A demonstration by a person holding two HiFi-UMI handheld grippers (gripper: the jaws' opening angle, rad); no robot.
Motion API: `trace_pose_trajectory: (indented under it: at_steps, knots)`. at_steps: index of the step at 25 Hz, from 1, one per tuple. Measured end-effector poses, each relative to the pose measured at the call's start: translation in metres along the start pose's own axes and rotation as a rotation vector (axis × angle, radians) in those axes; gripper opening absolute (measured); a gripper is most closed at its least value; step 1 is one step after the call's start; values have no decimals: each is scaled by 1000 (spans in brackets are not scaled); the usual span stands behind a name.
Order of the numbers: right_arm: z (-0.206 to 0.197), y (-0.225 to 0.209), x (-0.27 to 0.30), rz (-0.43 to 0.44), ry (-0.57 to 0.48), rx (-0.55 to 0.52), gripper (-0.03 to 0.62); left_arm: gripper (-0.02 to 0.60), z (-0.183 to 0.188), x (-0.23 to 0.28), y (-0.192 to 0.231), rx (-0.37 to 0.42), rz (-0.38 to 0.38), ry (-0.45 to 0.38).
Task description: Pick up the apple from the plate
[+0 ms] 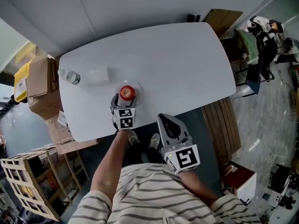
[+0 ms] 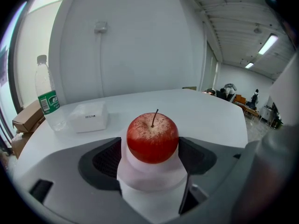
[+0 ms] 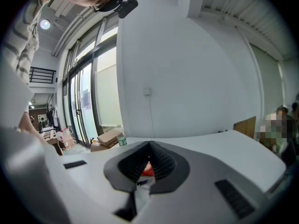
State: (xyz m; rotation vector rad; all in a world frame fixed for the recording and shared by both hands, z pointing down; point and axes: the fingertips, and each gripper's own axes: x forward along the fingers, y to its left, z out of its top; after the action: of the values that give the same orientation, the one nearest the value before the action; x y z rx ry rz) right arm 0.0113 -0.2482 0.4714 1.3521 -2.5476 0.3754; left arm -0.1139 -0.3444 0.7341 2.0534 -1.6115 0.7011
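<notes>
Worktop (image 1: 177, 64): white with rounded corners, set against a pale wall. Cardboard boxes (image 1: 39, 85) and a wooden crate (image 1: 28, 181) stand on the floor at its left end.
Hard to make out: the plate (image 2: 152, 171) is white on white, so its rim barely shows in the head view. Whether it lies flat or stands raised cannot be told.
Plate and contents: it holds one red apple (image 2: 153, 138), upright with its stem up, covering most of the plate's middle.
Apple's place: on the plate, near the worktop's near edge, between the jaws of the left hand-held gripper (image 1: 124, 102).
Left hand-held gripper: released. Its jaws stand wide on either side of the apple, and neither pad visibly presses on it.
Right hand-held gripper (image 3: 149, 146): clenched with its tips together and nothing between them, held off the worktop's near edge, well apart from the apple.
Partly hidden: in the right gripper view a red patch shows behind the closed jaws, too small to identify.
Bottle (image 2: 46, 101): clear plastic with a green label, upright at the left. Its contents cannot be judged.
White box (image 2: 88, 116): just beside the bottle, with print too small to read.
Cut off: the person's striped shirt (image 1: 154, 195) runs out of the frame's bottom.
</notes>
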Motion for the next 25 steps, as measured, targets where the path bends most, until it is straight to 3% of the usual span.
trace_pose_trajectory:
  at_steps: [10,25]
  knots:
    - [1,-4,1,-1,-3,-6,12,356,6,1,-2,26,8,-20]
    - [0,-6,-9,-8,-19,4,12,354,23,-30,-1,-80,15,-39]
